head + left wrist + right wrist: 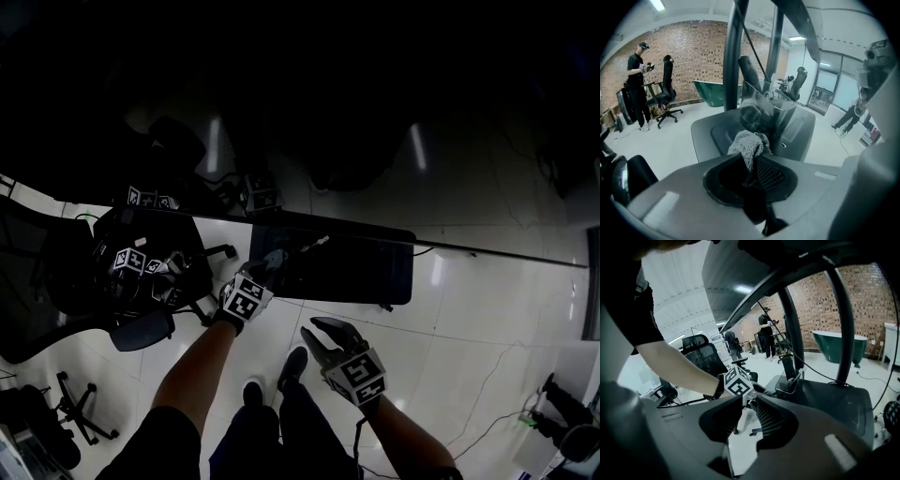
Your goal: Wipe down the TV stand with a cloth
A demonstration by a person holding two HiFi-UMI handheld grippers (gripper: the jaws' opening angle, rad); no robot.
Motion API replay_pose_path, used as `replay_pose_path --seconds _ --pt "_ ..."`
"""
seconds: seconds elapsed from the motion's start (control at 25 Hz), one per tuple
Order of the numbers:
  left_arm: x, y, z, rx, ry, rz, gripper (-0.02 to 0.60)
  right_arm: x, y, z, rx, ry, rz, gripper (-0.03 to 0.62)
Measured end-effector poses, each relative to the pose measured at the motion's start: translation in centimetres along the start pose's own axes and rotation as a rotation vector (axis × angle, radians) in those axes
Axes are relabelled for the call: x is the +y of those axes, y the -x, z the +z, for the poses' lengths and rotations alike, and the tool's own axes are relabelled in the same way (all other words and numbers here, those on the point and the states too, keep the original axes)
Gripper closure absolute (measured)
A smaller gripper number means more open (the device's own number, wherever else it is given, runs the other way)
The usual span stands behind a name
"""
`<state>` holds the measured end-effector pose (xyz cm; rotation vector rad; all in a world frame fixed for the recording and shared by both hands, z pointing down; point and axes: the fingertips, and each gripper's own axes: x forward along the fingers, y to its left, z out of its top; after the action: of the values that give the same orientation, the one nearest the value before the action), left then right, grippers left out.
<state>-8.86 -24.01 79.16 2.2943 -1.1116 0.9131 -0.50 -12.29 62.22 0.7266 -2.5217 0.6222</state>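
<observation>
- The left gripper is clamped tight on the cloth. In its own view a grey, nubbly wad bunches up out of the closed jaws.
- From the head view the cloth shows as a pale patch at the near left corner of the TV stand. The picture is too dark to tell whether it touches the surface.
- The stand is a dark flat base lying on the white floor, with its long near edge facing the person's feet.
- In the left gripper view the stand's grey base spreads out just beyond the cloth. Two dark poles rise from it, with a clear holder at their foot.
- The right gripper hangs over the floor, short of the stand's near edge and well apart from the cloth.
- In its own view the right gripper has its jaws parted by a narrow gap. Only bare floor shows between the ribbed pads, so it holds nothing.
- That view also catches the left hand's marker cube off to the left and the stand's base to the right.
- In the background of the left gripper view are a brick wall, a green tub, a black office chair and a person standing by it.
</observation>
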Motion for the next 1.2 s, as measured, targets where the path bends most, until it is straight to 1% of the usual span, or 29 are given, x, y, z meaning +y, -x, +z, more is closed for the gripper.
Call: replay_pose_path --seconds 0.08,0.24,0.36,0.44,0.52,0.6,0.72,0.76,0.84,0.92,1.04,1.12,1.2 --pt "-1.3 0.6 -1.0 0.000 0.004 -0.020 0.518 0.6 0.5 -0.4 -0.002 -0.018 -0.003 0.497" --pt "-3.0 2.0 -2.6 -0.003 0.029 -0.034 0.520 2.0 1.4 -1.4 -0.006 -0.038 -0.017 0.502" --pt "-3.5 2.7 -3.6 0.016 0.011 -0.045 0.520 2.8 1.8 -1.4 -0.021 -0.044 -0.022 0.505" --pt "-3.6 3.6 -3.0 0.008 -0.009 -0.051 0.520 3.0 2.3 -0.8 -0.038 -0.045 -0.034 0.507" --pt "-4.4 5.5 -1.5 -0.044 -0.003 -0.074 0.518 3.4 3.3 0.5 -0.074 -0.045 -0.050 0.516" --pt "-5.8 8.6 0.7 -0.106 -0.002 -0.108 0.518 4.0 4.9 2.2 -0.122 -0.044 -0.072 0.531" --pt "-8.4 14.8 3.5 -0.171 -0.049 -0.141 0.517 5.2 7.8 4.4 -0.179 -0.037 -0.128 0.554" --pt "-9.2 17.2 4.3 -0.196 -0.067 -0.143 0.517 5.9 9.0 5.1 -0.201 -0.039 -0.145 0.563" --pt "-11.2 21.9 5.9 -0.279 -0.090 -0.156 0.517 7.9 11.5 6.3 -0.238 -0.041 -0.173 0.589" --pt "-13.7 26.8 7.0 -0.338 -0.107 -0.184 0.515 10.2 14.0 7.0 -0.254 -0.029 -0.198 0.591" --pt "-17.3 33.6 7.4 -0.385 -0.127 -0.218 0.511 13.6 17.7 7.1 -0.270 -0.045 -0.249 0.591" --pt "-19.4 37.6 6.9 -0.410 -0.145 -0.236 0.506 15.7 20.4 7.0 -0.301 -0.079 -0.285 0.591" --pt "-21.2 41.1 6.2 -0.430 -0.165 -0.246 0.505 17.9 23.2 7.0 -0.333 -0.091 -0.321 0.591"
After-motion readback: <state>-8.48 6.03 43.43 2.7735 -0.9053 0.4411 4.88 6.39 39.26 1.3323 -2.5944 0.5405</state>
